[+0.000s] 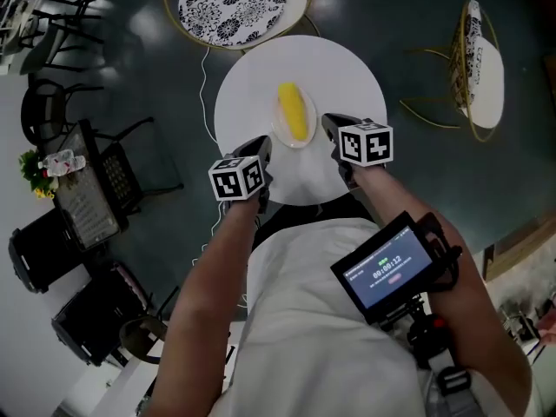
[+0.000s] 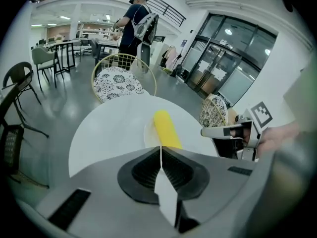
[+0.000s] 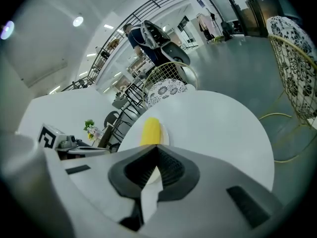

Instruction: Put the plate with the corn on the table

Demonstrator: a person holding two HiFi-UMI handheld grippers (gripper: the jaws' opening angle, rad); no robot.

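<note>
Gripping the plate (image 1: 276, 125) of corn (image 1: 295, 111) by its rim, left gripper (image 1: 263, 144) and right gripper (image 1: 330, 125) jaws are clamped; it seems to rest on the round white bench (image 1: 347, 76), with only the release left.

The corn (image 1: 295, 111) is glowing bright yellow against a white plate (image 1: 300, 144) that is nearly blending into the equally white table (image 1: 252, 85). The left gripper (image 1: 265, 141) and right gripper (image 1: 328, 121) are showing grey bodies with black ribbed pads, each carrying a white cube printed with black square markers. The chair seat (image 1: 232, 7) is displaying a black-and-white floral pattern inside a gold wire frame, while the floor (image 1: 130, 76) is gleaming dark grey-green.
</note>
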